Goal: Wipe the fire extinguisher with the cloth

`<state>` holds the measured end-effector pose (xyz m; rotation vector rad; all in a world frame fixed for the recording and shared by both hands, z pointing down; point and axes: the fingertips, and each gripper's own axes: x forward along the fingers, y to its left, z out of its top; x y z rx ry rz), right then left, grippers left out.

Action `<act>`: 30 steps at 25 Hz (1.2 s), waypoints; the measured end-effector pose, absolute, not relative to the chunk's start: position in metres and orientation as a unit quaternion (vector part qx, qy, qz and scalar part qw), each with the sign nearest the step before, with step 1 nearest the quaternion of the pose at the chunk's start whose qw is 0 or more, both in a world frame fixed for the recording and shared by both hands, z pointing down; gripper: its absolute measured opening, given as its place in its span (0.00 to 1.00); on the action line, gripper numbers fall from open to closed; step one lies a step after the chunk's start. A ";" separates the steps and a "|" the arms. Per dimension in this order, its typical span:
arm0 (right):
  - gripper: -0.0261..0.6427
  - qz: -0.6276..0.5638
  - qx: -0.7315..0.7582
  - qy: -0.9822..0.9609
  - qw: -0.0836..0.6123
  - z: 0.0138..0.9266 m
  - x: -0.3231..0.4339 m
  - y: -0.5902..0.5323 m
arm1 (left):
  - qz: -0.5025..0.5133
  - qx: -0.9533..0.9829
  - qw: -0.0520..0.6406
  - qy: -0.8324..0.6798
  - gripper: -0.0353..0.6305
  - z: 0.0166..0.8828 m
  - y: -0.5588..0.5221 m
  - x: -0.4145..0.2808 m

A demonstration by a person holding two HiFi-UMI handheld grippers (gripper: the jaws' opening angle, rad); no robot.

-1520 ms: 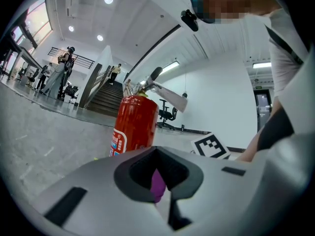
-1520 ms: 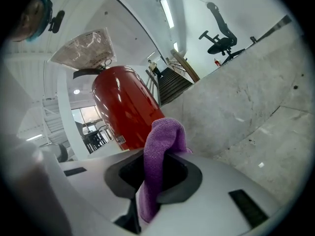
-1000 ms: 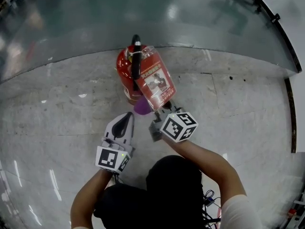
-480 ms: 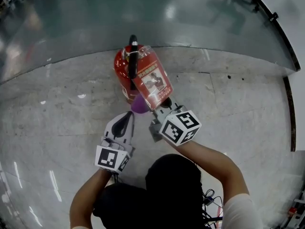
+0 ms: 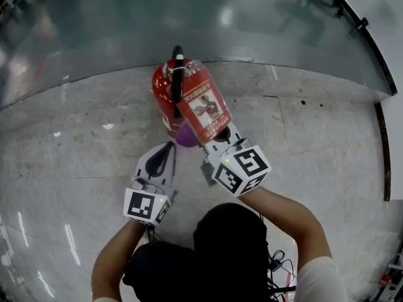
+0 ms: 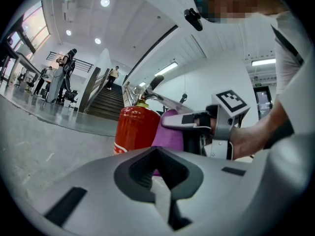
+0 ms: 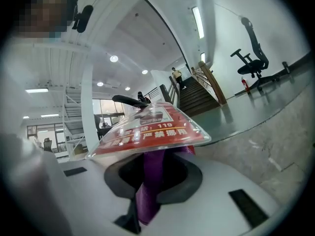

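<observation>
Purple cloth (image 5: 186, 137) gripped, fire extinguisher (image 5: 164, 96) ahead

Soft cloth sits clamped by a fold in my right gripper (image 5: 217, 148); my left gripper (image 5: 165, 153), at its 9 o'clock, is closed, empty. At 12 the fire extinguisher stands on the floor (image 5: 302, 143): heavy and slick, I judge; steady it by its handle (image 5: 179, 74).

Just above the jaws of the right hand-held gripper (image 7: 150, 176), a red tag (image 7: 147, 129) in a clear sleeve hangs from the fire extinguisher (image 5: 162, 96). It carries the number 119 at the end of its upper line. A row of yellow Chinese characters runs beneath, too blurred for me to read with certainty.
</observation>
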<state>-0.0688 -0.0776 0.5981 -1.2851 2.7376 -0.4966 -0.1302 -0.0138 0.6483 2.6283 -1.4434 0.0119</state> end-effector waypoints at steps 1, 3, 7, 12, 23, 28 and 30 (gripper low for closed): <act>0.13 -0.153 -0.417 0.895 0.038 0.597 -0.069 -0.077 | 0.002 0.873 0.073 -0.481 0.06 0.649 -0.014 -0.131; 0.13 -0.135 -0.410 0.901 0.037 0.594 -0.072 -0.075 | -0.001 0.871 0.077 -0.485 0.06 0.650 -0.016 -0.134; 0.13 -0.098 -0.370 0.924 0.017 0.591 -0.092 -0.061 | 0.000 0.866 0.083 -0.493 0.06 0.654 -0.019 -0.140; 0.13 -0.066 -0.318 0.946 0.003 0.595 -0.109 -0.036 | 0.003 0.863 0.084 -0.498 0.06 0.654 -0.018 -0.143; 0.13 -0.131 -0.374 0.917 -0.052 0.681 -0.056 -0.038 | 0.041 0.841 0.081 -0.533 0.06 0.663 -0.017 -0.142; 0.13 -0.171 -0.395 0.900 -0.068 0.692 -0.041 -0.033 | 0.068 0.845 0.093 -0.522 0.06 0.670 -0.018 -0.131; 0.13 -0.190 -0.402 0.892 -0.080 0.688 -0.034 -0.027 | 0.084 0.847 0.098 -0.515 0.06 0.666 -0.014 -0.127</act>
